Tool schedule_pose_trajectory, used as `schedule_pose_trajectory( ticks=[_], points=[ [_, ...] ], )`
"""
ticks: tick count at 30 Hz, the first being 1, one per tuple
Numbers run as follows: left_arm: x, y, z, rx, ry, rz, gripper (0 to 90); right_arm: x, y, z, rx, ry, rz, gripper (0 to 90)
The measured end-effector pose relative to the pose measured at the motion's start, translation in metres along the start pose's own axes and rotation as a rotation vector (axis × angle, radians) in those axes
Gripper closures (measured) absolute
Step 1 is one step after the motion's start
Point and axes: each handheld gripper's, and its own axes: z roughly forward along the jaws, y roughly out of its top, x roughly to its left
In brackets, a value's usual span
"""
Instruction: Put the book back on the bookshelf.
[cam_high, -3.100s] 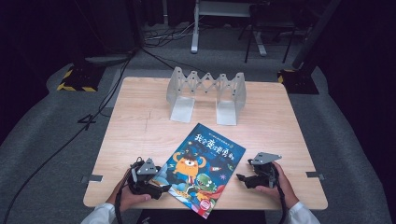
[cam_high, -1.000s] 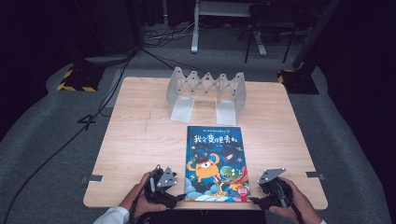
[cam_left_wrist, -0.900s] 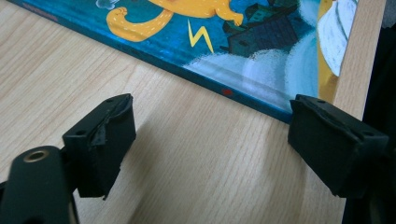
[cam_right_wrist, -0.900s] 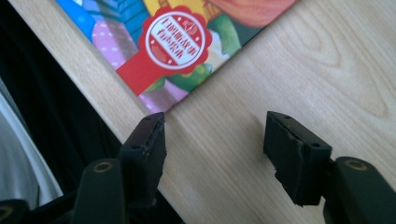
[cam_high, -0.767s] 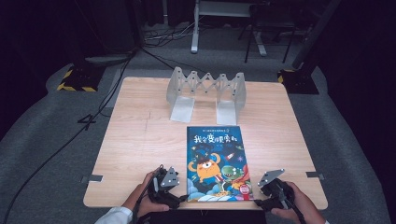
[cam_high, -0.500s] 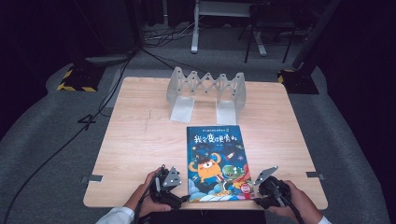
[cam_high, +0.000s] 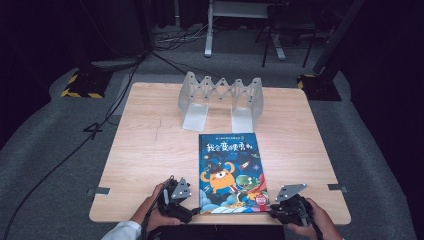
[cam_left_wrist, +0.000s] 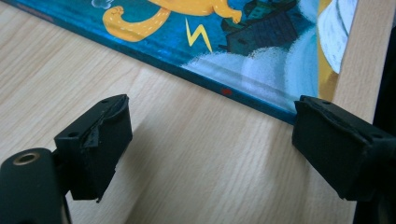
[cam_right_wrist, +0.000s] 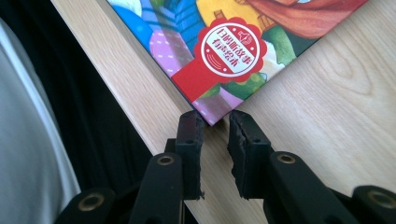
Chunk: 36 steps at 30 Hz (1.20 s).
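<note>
Right gripper (cam_right_wrist: 215, 128) pinches the picture book's (cam_high: 231, 170) near corner.

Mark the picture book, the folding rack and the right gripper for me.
picture book (cam_high: 231, 170): high view, middle of its cover.
folding rack (cam_high: 221, 91): high view, its zigzag back.
right gripper (cam_right_wrist: 215, 125): right gripper view, midway between its fingertips, at the book's corner.

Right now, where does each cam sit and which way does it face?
High view: above the person's side, facing forward and down on the table; both hands, left gripper, right gripper.
Left gripper view: rides that gripper, open jaws facing the book edge.
Right gripper view: along closed-in jaws at the book corner; pale sleeve.
All three share the book.
</note>
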Motion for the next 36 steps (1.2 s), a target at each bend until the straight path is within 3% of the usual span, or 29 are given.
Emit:
schedule_pose_trajectory(
  ticks=[2,3,6,9,12,21,27,29,36],
  points=[
    [0.002,-0.001,-0.001,0.001,0.006,-0.001,12.4,-0.002,-0.006,0.001,-0.063,0.033,0.026,75.9],
    [0.002,-0.001,-0.001,0.001,0.006,-0.001,12.4,-0.002,-0.006,0.001,-0.063,0.033,0.026,75.9],
    [0.003,-0.001,-0.001,0.000,0.007,-0.004,12.4,-0.001,-0.009,0.006,-0.140,0.049,0.035,75.9],
    [0.004,-0.001,-0.002,0.000,0.012,-0.009,12.4,0.001,-0.007,0.007,-0.199,0.038,0.009,68.0],
    [0.005,-0.002,-0.002,-0.001,0.013,-0.011,12.4,-0.004,-0.003,0.005,-0.241,0.098,0.037,53.0],
    [0.008,-0.003,-0.003,0.000,0.016,-0.016,12.4,-0.015,0.012,0.001,-0.316,0.199,0.036,32.4],
    [0.008,-0.003,-0.003,0.000,0.016,-0.016,12.4,-0.020,0.018,-0.003,-0.337,0.246,0.025,29.9],
    [0.008,-0.003,-0.003,0.000,0.016,-0.016,12.4,-0.021,0.015,-0.005,-0.371,0.274,0.035,28.4],
    [0.008,-0.003,-0.003,0.000,0.016,-0.016,12.4,-0.026,0.012,-0.003,-0.372,0.278,0.060,29.1]
  ],
)
